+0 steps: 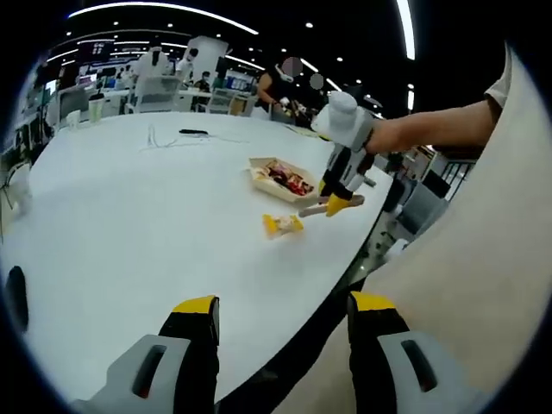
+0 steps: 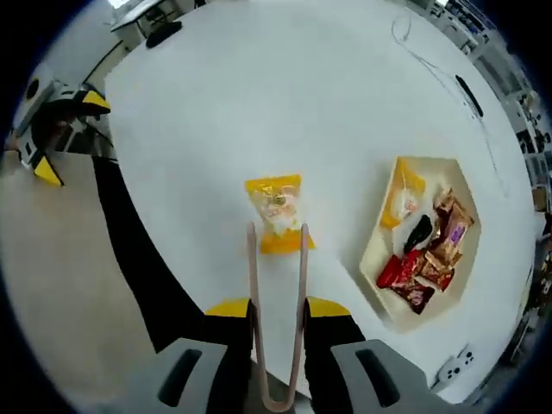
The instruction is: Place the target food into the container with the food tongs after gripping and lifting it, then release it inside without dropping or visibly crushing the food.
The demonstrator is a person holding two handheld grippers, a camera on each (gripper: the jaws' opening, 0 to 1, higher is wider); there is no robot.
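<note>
A yellow snack packet (image 2: 276, 209) lies flat on the white table (image 2: 259, 95); it is also seen as the packet (image 1: 283, 224) in the left gripper view. My right gripper (image 2: 278, 308) is shut on a pair of beige food tongs (image 2: 252, 285). The tongs' two arms stand apart, their tips at either side of the packet's near end; whether they touch it I cannot tell. The beige container (image 2: 379, 250) with several wrapped snacks sits to the right. My left gripper (image 1: 285, 304) is open and holds nothing, low over the table edge. From there the right gripper (image 1: 343, 177) hangs beside the container (image 1: 259, 177).
The table's curved edge (image 1: 345, 259) runs close to both grippers. A cable (image 1: 168, 142) and a dark flat object (image 1: 193, 132) lie at the far side. Chairs, desks and people stand beyond. A person's arm (image 1: 431, 129) reaches in from the right.
</note>
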